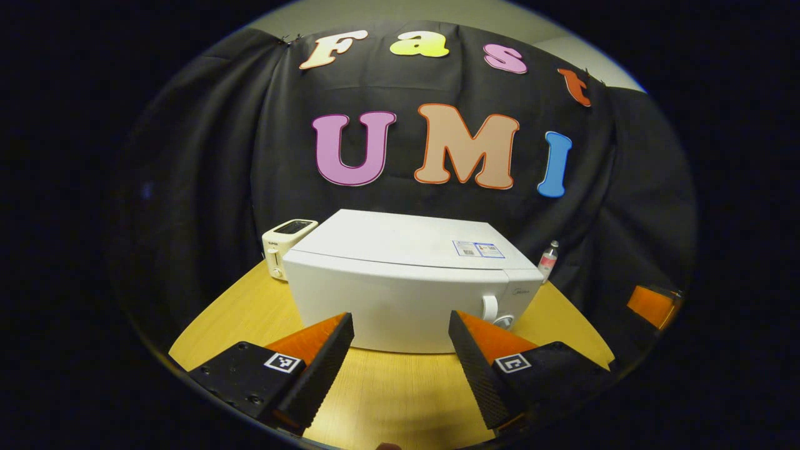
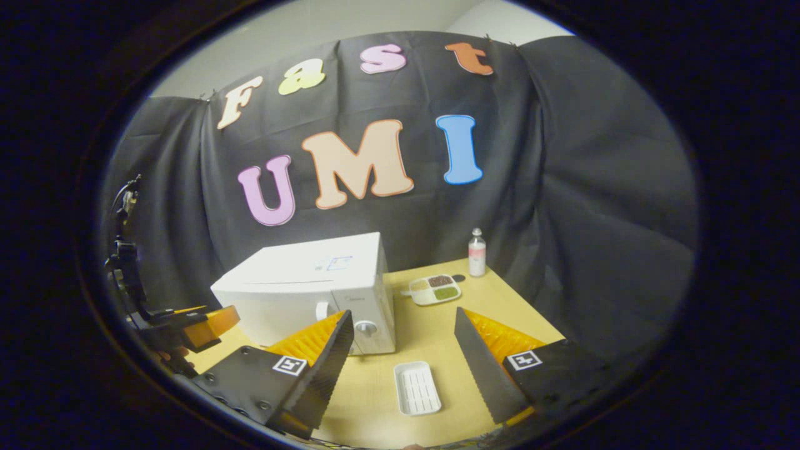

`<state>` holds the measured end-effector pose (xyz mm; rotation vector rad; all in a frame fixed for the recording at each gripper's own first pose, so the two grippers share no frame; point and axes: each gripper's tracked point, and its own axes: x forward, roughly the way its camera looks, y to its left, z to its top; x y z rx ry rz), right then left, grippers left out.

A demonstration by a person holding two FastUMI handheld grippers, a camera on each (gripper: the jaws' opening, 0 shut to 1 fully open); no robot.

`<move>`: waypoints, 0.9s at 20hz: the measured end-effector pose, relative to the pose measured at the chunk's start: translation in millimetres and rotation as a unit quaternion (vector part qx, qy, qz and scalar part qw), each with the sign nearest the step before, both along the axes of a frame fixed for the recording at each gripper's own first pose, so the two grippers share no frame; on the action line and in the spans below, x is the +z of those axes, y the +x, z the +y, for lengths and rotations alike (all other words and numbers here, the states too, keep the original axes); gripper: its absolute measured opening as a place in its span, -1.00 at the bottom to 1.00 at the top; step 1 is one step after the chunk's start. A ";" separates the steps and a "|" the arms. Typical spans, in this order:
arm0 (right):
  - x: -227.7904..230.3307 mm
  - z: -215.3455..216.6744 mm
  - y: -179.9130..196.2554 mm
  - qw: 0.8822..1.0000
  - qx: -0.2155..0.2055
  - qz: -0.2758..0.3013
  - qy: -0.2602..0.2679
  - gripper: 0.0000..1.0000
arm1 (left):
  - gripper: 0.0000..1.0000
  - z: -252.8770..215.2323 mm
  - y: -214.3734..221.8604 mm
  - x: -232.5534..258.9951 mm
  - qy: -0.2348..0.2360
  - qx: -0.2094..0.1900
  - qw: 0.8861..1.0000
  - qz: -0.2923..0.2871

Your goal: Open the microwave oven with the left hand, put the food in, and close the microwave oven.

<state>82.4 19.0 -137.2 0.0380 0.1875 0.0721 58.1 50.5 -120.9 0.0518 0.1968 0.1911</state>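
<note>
The white microwave (image 1: pixel 400 281) stands shut in the middle of the wooden table, its two knobs (image 1: pixel 497 312) on its right side. My left gripper (image 1: pixel 400 353) hovers open just in front of its door, nothing between the fingers. In the right gripper view the microwave (image 2: pixel 312 287) sits to the left. A compartment tray of food (image 2: pixel 434 289) lies to the right of it, farther back. My right gripper (image 2: pixel 403 353) is open above the table, empty. The left gripper (image 2: pixel 187 328) shows at the left edge, in front of the microwave.
A cream toaster (image 1: pixel 284 247) stands behind the microwave's left corner. A small bottle (image 2: pixel 477 252) stands at the back right of the table (image 2: pixel 437 337). A white ribbed tray (image 2: pixel 417 387) lies near the front edge, between my right fingers.
</note>
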 end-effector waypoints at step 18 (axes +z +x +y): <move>40.7 -6.9 5.0 0.998 0.049 -0.033 0.010 0.82 | 0.93 -37.8 -4.2 29.2 0.038 0.000 0.999 -0.029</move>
